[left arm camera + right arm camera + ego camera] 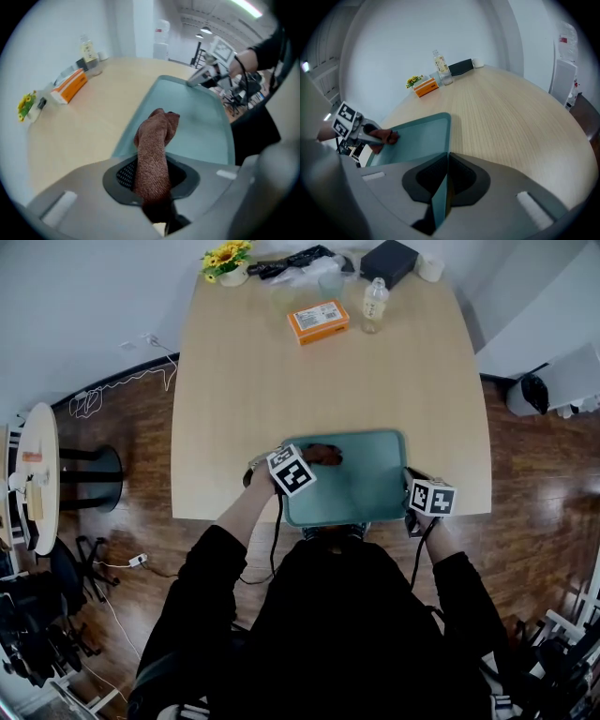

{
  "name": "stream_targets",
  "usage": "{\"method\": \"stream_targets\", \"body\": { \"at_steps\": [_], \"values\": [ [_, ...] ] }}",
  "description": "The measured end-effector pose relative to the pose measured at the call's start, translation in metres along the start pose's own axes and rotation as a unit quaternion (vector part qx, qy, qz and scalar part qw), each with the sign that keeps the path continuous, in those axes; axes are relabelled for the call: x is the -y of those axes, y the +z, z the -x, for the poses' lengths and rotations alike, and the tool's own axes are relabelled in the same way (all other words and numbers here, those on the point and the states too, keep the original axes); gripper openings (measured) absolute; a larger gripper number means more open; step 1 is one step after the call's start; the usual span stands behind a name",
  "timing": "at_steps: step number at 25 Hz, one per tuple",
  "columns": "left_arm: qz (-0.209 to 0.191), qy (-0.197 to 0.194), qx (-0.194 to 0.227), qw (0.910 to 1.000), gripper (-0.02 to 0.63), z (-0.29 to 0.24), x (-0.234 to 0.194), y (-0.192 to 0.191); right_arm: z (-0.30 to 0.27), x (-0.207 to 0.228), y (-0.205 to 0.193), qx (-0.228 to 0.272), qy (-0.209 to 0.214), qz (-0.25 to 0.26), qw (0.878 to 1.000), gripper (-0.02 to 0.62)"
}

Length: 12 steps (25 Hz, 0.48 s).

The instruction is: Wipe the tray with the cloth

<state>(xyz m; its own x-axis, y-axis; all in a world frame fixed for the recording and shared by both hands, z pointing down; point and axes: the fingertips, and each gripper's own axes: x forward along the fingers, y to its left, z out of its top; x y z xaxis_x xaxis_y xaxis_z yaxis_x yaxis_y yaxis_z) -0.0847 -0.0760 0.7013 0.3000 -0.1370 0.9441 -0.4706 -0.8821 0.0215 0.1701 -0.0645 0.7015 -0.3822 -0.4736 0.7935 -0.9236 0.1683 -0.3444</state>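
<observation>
A teal tray (pixel 361 488) lies at the near edge of the wooden table. My left gripper (pixel 309 457) is shut on a reddish-brown cloth (pixel 152 157), whose free end rests on the tray's floor (pixel 197 131) near its far left corner; the same cloth (pixel 322 454) shows in the head view. My right gripper (pixel 410 505) is shut on the tray's right rim (pixel 439 197), which runs edge-on between its jaws. In the right gripper view the left gripper (pixel 383 137) and cloth (pixel 389 137) sit at the tray's far side.
At the table's far end stand an orange box (pixel 318 322), a clear bottle (pixel 374 304), a glass (pixel 330 285), a black case (pixel 388 261) and a pot of yellow flowers (pixel 226 261). A small round side table (pixel 37 474) stands to the left on the floor.
</observation>
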Motion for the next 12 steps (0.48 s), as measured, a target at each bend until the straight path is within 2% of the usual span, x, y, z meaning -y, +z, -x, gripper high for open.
{"method": "stream_targets", "body": {
  "at_steps": [2, 5, 8, 12],
  "values": [
    [0.032, 0.034, -0.006, 0.9989, 0.064, 0.005, -0.040, -0.001, 0.000, 0.000, 0.000, 0.000, -0.003, 0.002, 1.000, 0.015],
    [0.050, 0.048, -0.003, 0.9976, 0.064, 0.010, -0.051, -0.006, -0.002, -0.002, 0.000, 0.000, -0.003, 0.001, 1.000, 0.017],
    [0.050, 0.048, 0.005, 0.9976, 0.064, 0.019, -0.022, -0.020, -0.002, -0.003, 0.000, 0.001, 0.000, -0.001, 1.000, 0.017],
    [-0.002, 0.000, -0.006, 1.0000, 0.063, 0.028, 0.060, -0.050, -0.002, -0.001, 0.003, 0.004, 0.000, 0.001, 1.000, 0.017]
  ]
}}
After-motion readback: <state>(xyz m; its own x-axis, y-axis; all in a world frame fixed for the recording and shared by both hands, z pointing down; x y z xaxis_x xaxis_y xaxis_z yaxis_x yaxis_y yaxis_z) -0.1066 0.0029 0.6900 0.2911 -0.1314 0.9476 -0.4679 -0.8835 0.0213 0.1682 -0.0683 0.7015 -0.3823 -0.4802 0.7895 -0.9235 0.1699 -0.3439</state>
